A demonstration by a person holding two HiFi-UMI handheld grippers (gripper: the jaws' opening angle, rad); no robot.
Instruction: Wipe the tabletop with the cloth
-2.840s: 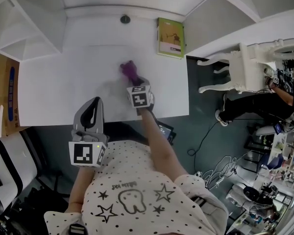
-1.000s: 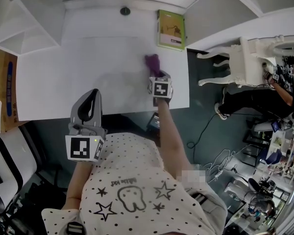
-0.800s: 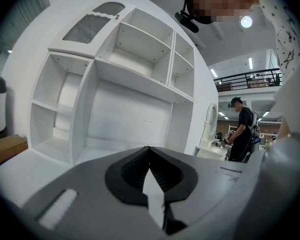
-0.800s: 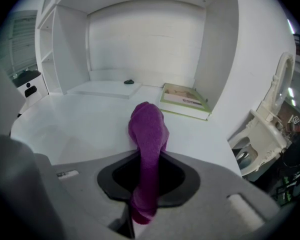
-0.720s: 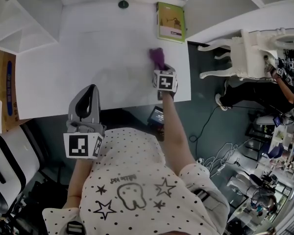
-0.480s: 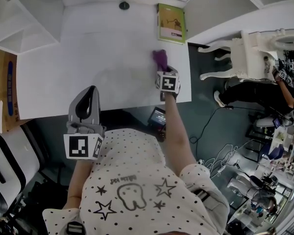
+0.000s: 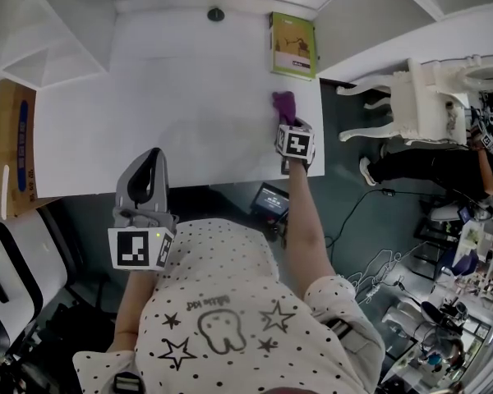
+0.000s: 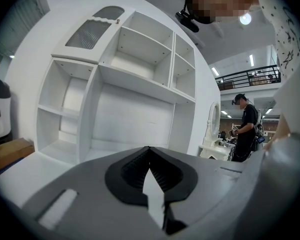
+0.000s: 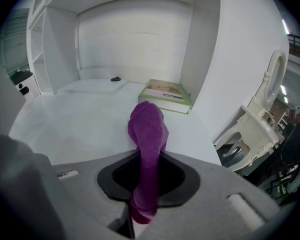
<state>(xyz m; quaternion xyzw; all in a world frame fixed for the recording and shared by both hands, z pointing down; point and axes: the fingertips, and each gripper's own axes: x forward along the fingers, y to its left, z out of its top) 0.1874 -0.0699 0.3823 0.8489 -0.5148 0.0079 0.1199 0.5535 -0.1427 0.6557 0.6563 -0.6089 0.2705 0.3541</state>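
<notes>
A purple cloth (image 7: 284, 105) lies bunched on the white tabletop (image 7: 164, 113) near its right edge. My right gripper (image 7: 289, 124) is shut on the cloth (image 9: 147, 139), which sticks out forward from between the jaws and rests on the table. My left gripper (image 7: 148, 189) hangs below the table's front edge, off the surface, close to the person's body. In the left gripper view its jaws (image 8: 151, 184) are shut with nothing between them.
A green book (image 7: 292, 44) lies at the table's back right corner, just beyond the cloth. A small dark round object (image 7: 216, 14) sits at the back edge. A cardboard box (image 7: 15, 146) stands left of the table. A white chair (image 7: 411, 97) stands to the right.
My right gripper has dragged the purple cloth across the tabletop from the middle to the right edge. The left gripper has stayed where it was.
</notes>
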